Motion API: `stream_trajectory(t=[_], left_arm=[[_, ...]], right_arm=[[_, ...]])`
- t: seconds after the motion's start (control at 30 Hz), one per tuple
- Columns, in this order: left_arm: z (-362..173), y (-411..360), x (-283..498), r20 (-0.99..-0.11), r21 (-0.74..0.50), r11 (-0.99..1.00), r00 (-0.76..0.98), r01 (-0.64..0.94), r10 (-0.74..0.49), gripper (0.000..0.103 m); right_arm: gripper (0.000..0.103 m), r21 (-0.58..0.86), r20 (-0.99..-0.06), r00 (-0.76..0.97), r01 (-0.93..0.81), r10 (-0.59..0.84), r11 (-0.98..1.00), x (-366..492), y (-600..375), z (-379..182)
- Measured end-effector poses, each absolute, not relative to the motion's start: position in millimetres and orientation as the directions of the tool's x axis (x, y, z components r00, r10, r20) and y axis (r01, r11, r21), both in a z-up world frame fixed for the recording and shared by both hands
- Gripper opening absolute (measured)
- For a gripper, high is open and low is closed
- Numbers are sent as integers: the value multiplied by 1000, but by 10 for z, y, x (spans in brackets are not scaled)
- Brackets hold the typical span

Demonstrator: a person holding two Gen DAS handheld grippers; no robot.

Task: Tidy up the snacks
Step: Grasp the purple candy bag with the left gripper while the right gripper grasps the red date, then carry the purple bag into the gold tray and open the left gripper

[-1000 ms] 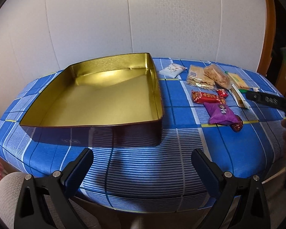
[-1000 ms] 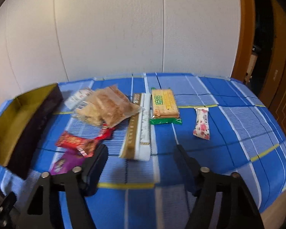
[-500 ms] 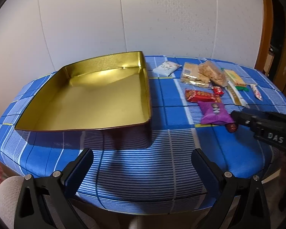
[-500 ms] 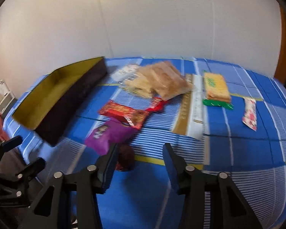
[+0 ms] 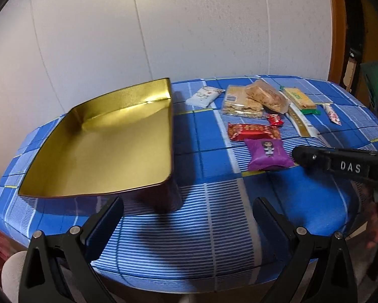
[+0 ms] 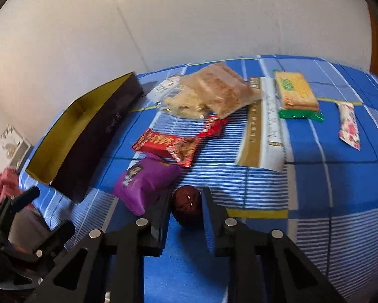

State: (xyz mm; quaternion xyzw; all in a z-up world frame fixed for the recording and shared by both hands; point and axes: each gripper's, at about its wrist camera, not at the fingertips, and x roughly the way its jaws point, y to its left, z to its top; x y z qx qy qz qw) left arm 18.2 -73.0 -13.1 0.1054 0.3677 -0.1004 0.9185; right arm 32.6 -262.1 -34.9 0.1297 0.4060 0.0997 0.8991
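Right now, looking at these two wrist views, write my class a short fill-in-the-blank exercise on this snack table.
1. The right gripper is shut on a small dark ____ snack.
2. The gold-lined tin holds ____ snacks.
3. The purple packet lies on a ____ checked tablecloth.
4. The left gripper has its jaws ____.

Missing words: round; no; blue; open

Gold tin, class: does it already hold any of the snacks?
No: the gold tin shows only its bare gold floor, while the snacks, such as the purple packet, lie on the blue cloth beside it.
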Motion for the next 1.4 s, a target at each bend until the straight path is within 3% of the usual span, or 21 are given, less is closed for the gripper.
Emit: stream_trajectory(t=[0.33,0.57,0.67,0.73,0.8,0.9,1.17,1.4], left_arm=[[-72,-1124,488,-789,-66,937,557,344,-260,103],[-51,-1454,754,-774,11,936,595,352,-215,100],[-116,-1516,821,-786,7,923,573,384,-232,86],[-181,-1556,854,-795,1,917,556,399,-241,70],[-254,-1577,893,-807,-14,911,533,411,-253,66],[-331,-1570,897,-811,-44,903,513,427,-282,50],[-346,-1628,771,-780,54,872,566,486,-267,44],[-326,-1496,683,-760,54,875,588,481,-277,42]], right_arm=[[24,285,-721,681,124,127,951,220,-3077,-321],[24,302,-717,684,132,134,944,218,-3114,-324],[24,312,-715,685,134,140,940,239,-3113,-343],[24,319,-715,684,135,145,938,230,-3126,-343],[24,324,-713,685,136,147,936,227,-3132,-344],[24,320,-712,687,135,144,938,222,-3129,-342],[24,318,-713,687,137,141,938,229,-3125,-341],[24,304,-711,691,136,130,943,227,-3106,-340]])
